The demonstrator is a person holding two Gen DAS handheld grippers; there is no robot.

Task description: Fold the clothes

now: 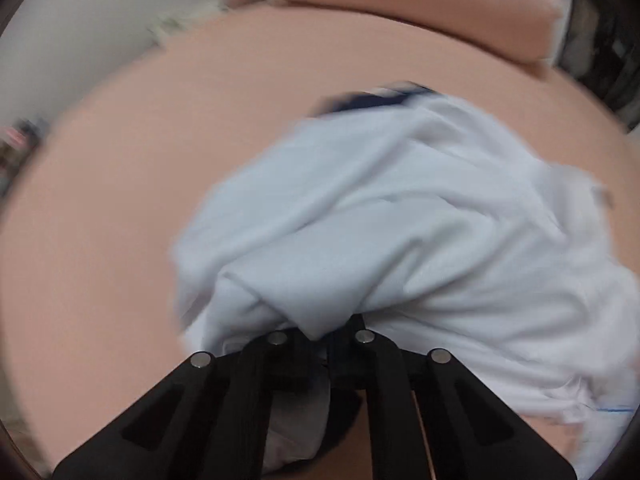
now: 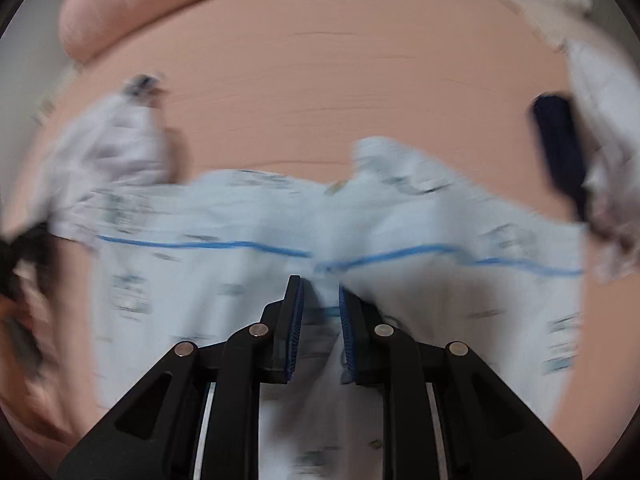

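Left wrist view, entered largest first: a broad salmon-pink cloth surface (image 1: 168, 168), most likely a bed sheet, fills the frame, with a plump pink pillow of the same cloth (image 1: 420, 4) at its far edge. On it I have a pale blue-white cotton garment (image 1: 400, 208), rumpled into soft folds, with a dark navy trim or collar (image 1: 372, 100) peeping out at its far side. My left gripper (image 1: 326, 334), black with linked arms, has its jaws drawn together on a bunched fold of that garment, the cloth spilling over the fingertips and hiding them. Right wrist view, same order: the pink sheet again, then the garment's printed side, light cloth with small grey-green motifs and a thin bright blue line (image 2: 208, 245) running across it. At the right edge lies a second heap of whitish cloth (image 2: 612, 152) with a dark navy piece (image 2: 560, 148) against it; I cannot tell whether it belongs to the same garment. My right gripper (image 2: 320, 300), its pads faced in blue ribbed rubber, stands narrowly parted with a ridge of the printed cloth pinched between them. Both views are smeared, so fine detail is doubtful. Step in hand, as I judge it: carrying a held edge across to make a fold. The next move calls for laying that edge down flat and square on the body of the garment, both grips kept level, before letting go.
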